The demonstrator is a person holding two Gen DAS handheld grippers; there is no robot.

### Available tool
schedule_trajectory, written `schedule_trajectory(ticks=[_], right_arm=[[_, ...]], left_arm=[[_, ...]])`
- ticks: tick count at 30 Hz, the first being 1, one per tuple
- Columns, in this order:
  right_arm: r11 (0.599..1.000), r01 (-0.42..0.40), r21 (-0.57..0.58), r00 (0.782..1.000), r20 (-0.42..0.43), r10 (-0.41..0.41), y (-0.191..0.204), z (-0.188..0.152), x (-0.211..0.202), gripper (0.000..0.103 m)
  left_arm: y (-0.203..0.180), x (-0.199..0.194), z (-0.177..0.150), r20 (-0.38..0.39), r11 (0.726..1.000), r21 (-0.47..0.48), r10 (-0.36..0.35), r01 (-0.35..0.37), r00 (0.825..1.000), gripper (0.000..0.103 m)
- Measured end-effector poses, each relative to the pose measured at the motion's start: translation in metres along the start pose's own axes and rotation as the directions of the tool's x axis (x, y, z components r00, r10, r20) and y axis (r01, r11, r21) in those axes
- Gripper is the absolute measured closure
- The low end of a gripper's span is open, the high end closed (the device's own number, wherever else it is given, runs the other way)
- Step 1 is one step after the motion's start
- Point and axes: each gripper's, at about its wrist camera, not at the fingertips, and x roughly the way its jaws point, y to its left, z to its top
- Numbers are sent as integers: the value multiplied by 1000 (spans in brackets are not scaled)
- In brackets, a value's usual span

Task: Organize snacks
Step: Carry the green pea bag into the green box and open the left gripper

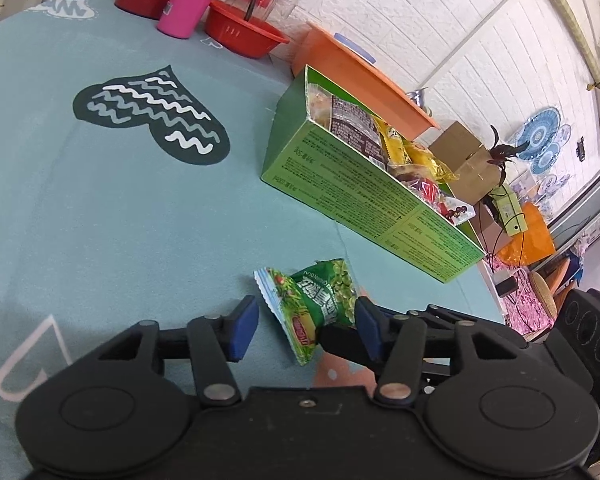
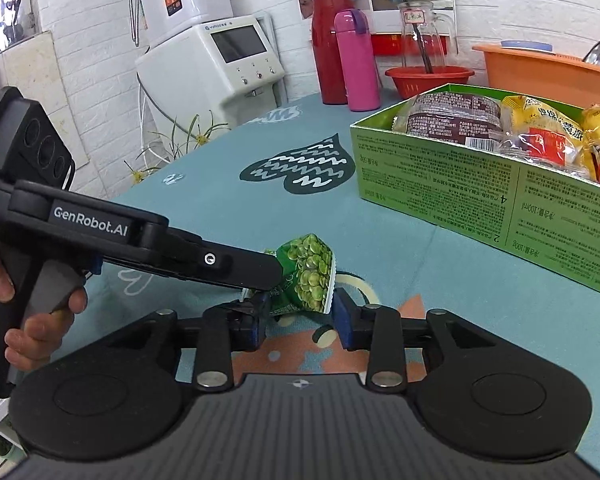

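Snack first: the small green crinkly pea packet (image 2: 308, 272) is raised just above the teal cloth worktop (image 1: 120, 220), near the green cardboard snack box (image 2: 460, 184). It looks light, soft and slippery, so the flat sealed edge should be pinched. It sits between the pads of both the left hand-held gripper (image 1: 306, 322) and the right hand-held gripper (image 2: 300, 316), but whether either is squeezed tight cannot be told.

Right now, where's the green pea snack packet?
The green pea snack packet sits on the teal tablecloth between both grippers' fingers, just in front of the green snack box.
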Motion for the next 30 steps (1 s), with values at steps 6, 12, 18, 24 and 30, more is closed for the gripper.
schedule_trajectory(ticks=[6,12,18,24,30], right_arm=[[999,23,-32,1000,0,-23,3,-3,4,50],[996,75,-54,993,95,-70,1,3,-19,54],[989,143,-27,970,205,-134,-14,20,-45,55],[979,202,23,940,276,-200,-44,35,-62,56],[963,259,82,908,319,-271,-79,47,-74,57]], left_arm=[[-9,6,0,16,1000,26,8,-9,1000,35],[-35,0,15,57,996,87,-39,33,998,35],[-74,9,41,83,982,174,-92,77,992,35],[-109,41,70,64,965,231,-140,122,988,35],[-136,82,96,42,951,264,-176,159,984,35]])
